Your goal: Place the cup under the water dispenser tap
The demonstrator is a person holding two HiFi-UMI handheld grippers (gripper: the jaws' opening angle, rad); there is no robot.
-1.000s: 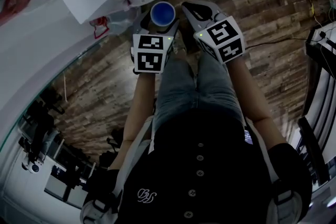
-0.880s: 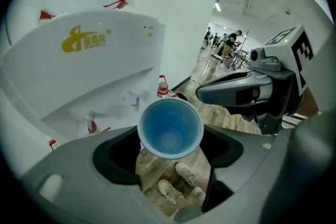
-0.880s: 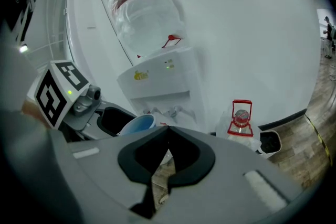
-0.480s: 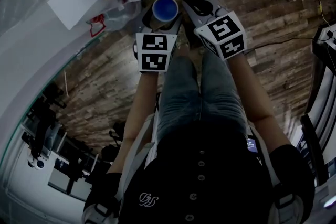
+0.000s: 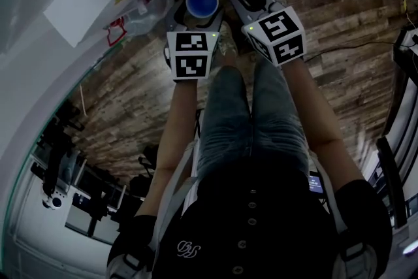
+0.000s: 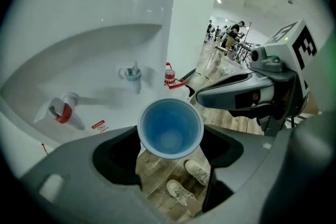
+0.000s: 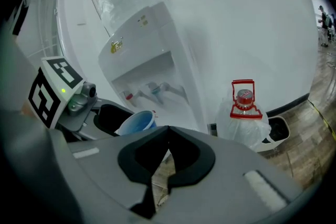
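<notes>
A blue cup (image 5: 202,2) stands upright between the jaws of my left gripper (image 5: 196,15), which is shut on its sides. In the left gripper view the cup (image 6: 170,128) is seen from above and is empty, and the left gripper (image 6: 170,140) holds it in front of the white water dispenser (image 6: 105,18). The dispenser's recess holds a red tap (image 6: 60,112) and a blue tap (image 6: 131,75), both beyond the cup. My right gripper (image 5: 238,2) hangs just right of the cup, shut with nothing in it. From the right gripper (image 7: 168,131), the cup (image 7: 137,120) shows below the dispenser (image 7: 142,55).
A water jug with a red cap and handle (image 7: 244,107) stands in a plastic bag on the wooden floor (image 5: 339,23), right of the dispenser. The person's shoes (image 6: 197,170) are below the cup. A white wall (image 5: 39,75) runs along the left.
Both grippers have sunk a little together, the cup still held in the left one. The jaws stand as they did.
</notes>
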